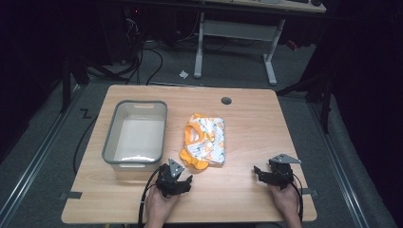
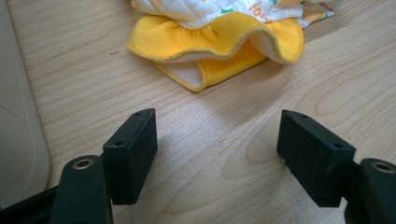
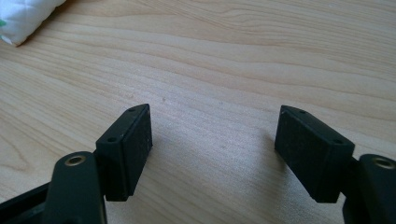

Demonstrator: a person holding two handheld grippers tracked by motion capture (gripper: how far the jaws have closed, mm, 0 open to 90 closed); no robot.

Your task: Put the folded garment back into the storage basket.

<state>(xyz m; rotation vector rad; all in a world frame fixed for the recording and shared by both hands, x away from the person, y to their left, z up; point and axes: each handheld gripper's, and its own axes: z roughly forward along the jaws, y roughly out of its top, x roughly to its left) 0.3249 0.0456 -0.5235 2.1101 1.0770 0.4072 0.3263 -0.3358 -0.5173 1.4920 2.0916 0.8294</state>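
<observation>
Garment (image 1: 204, 141), small, yellow frill and white quilted printed panel, is what I am working toward. My left claw (image 2: 217, 140) is released, jaws standing wide with bare wood between them, aimed at the yellow ruffled hem lying just ahead of the pads but not touching. My right claw (image 3: 212, 144) is likewise released, nothing between its jaws, over open worktop (image 1: 247, 190); a white quilted corner of the cloth sits far off at the top left of its view. From above, left claw (image 1: 175, 180) sits near the garment's near edge, right claw (image 1: 275, 175) well apart to the right.

Garment lies folded in a loose bundle mid-worktop, just beside a grey tub (image 1: 110, 137) to its left, not touching it.

Handling judgement: light, soft, limp; will sag and unfold if lifted from one point. Doubled yellow hem looks the best bite, thick enough for the pads. Slippage unlikely; dragging or bunching is the risk.
</observation>
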